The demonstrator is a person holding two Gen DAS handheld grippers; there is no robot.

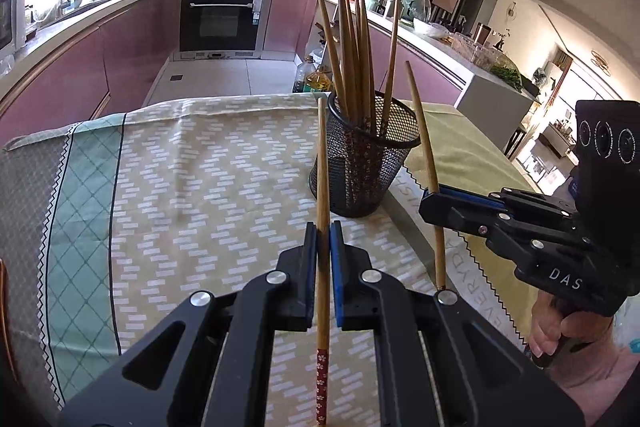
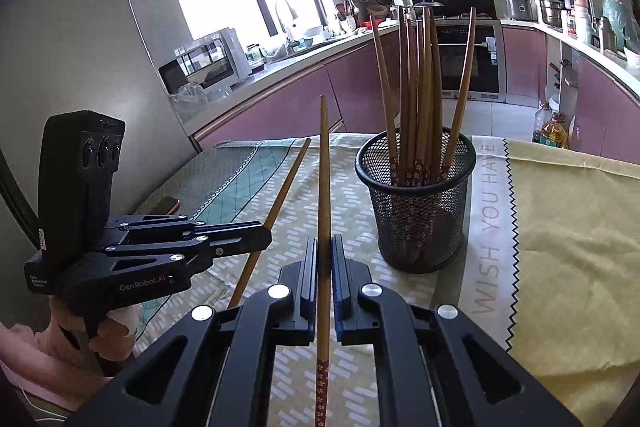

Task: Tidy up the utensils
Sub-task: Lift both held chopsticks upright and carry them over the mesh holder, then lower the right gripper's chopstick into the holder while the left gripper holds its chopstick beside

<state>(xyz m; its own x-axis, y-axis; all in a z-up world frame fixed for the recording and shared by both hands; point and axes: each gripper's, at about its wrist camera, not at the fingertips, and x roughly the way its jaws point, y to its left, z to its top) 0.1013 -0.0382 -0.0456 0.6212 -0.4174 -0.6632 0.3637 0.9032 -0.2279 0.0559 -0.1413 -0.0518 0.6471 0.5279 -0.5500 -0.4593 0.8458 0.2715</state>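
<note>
A black mesh cup (image 1: 362,163) stands on the table and holds several wooden chopsticks (image 1: 352,39), tips up. My left gripper (image 1: 323,229) is shut on one wooden chopstick (image 1: 322,163) with a red patterned end, held nearly upright just left of the cup. My right gripper (image 1: 432,201) is shut on another chopstick (image 1: 422,123) just right of the cup. In the right wrist view my right gripper (image 2: 324,245) holds its chopstick (image 2: 324,179) left of the cup (image 2: 418,203). The left gripper (image 2: 264,233) with its chopstick (image 2: 280,199) is further left.
The table carries a zigzag-patterned cloth (image 1: 200,187) with a green border and a yellow cloth (image 2: 568,247) on the right. Oil bottles (image 1: 316,77) stand on the floor behind the table. Kitchen counters and an oven (image 1: 222,23) lie beyond.
</note>
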